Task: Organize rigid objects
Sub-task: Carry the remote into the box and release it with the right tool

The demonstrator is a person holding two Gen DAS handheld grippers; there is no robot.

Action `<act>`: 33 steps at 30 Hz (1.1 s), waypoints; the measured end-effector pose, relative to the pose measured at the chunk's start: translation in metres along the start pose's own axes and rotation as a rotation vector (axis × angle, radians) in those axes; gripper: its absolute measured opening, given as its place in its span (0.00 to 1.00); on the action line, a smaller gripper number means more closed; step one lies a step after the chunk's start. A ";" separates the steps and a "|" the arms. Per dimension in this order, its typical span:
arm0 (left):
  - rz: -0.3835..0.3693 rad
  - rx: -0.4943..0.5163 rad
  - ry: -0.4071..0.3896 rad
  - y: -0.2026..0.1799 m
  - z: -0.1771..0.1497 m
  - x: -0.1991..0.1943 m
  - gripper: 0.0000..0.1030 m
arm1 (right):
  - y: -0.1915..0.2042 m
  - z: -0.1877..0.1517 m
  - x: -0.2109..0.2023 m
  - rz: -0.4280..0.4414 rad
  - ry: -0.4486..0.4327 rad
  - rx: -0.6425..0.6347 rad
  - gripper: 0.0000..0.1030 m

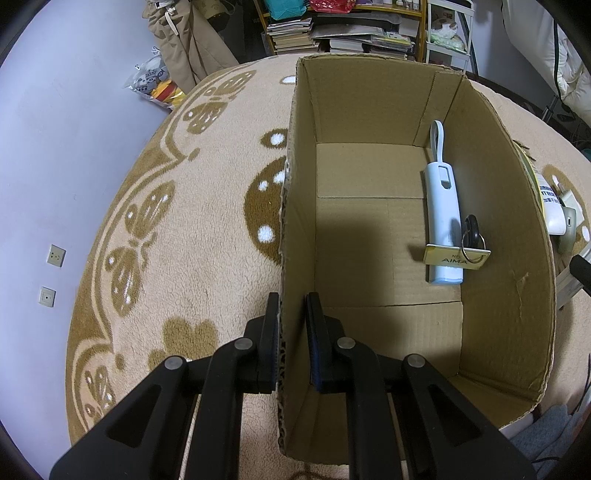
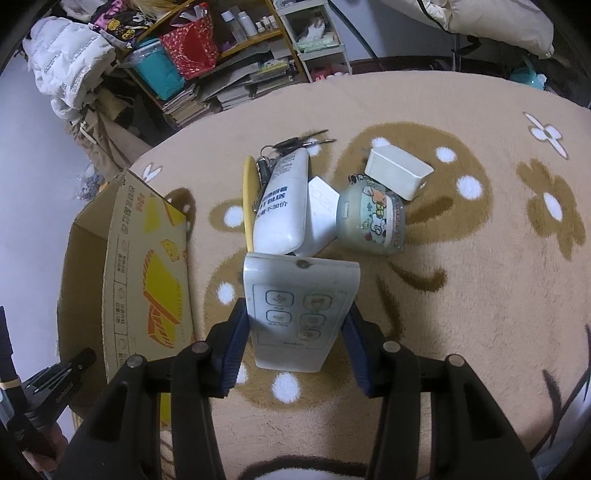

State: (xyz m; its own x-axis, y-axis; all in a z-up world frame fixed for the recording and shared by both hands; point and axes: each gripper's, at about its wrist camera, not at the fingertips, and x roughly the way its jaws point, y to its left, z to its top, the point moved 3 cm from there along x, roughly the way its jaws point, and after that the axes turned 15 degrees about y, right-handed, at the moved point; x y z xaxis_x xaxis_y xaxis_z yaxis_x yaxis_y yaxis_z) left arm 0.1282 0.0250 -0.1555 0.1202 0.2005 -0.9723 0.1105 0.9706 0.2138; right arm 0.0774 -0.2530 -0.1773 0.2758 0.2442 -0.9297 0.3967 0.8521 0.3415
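Note:
My left gripper (image 1: 291, 306) is shut on the left wall of an open cardboard box (image 1: 491, 122), one finger outside and one inside. On the box floor lie a pale blue lint roller (image 1: 441, 214) and a key with a yellow tag (image 1: 458, 254). My right gripper (image 2: 297, 321) is shut on a white remote control (image 2: 295, 306), held a little above the rug. Beyond it on the rug lie a white tube (image 2: 284, 199), keys (image 2: 291, 144), a white charger (image 2: 397, 171), a round case with cartoon stickers (image 2: 373, 218) and a white plug block (image 2: 319, 218).
The box (image 2: 147, 266) stands to the left of the pile in the right wrist view. A beige patterned rug (image 1: 184, 229) covers the floor. Shelves with books (image 1: 303, 33) and bags stand behind. A tripod leg (image 2: 55, 380) shows at lower left.

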 end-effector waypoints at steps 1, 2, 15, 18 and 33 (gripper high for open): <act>0.000 0.000 0.001 0.000 0.000 0.000 0.13 | 0.001 0.000 -0.001 0.001 -0.002 -0.002 0.51; 0.000 -0.001 0.001 0.000 0.000 0.000 0.13 | 0.002 0.000 -0.003 0.004 -0.005 -0.004 0.51; 0.017 0.010 -0.003 -0.002 -0.003 0.000 0.13 | 0.039 0.017 -0.030 0.058 -0.074 -0.087 0.51; 0.018 0.011 -0.004 -0.002 -0.003 0.000 0.13 | 0.052 0.021 -0.039 0.063 -0.091 -0.120 0.51; 0.017 0.009 -0.001 -0.001 -0.002 -0.001 0.13 | 0.131 0.035 -0.082 0.123 -0.170 -0.321 0.51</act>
State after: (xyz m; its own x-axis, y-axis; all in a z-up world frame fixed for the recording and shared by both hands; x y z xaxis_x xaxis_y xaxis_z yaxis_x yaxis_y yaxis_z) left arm 0.1265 0.0242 -0.1552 0.1229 0.2172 -0.9684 0.1174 0.9657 0.2315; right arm 0.1378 -0.1775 -0.0509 0.4562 0.2966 -0.8390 0.0645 0.9293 0.3636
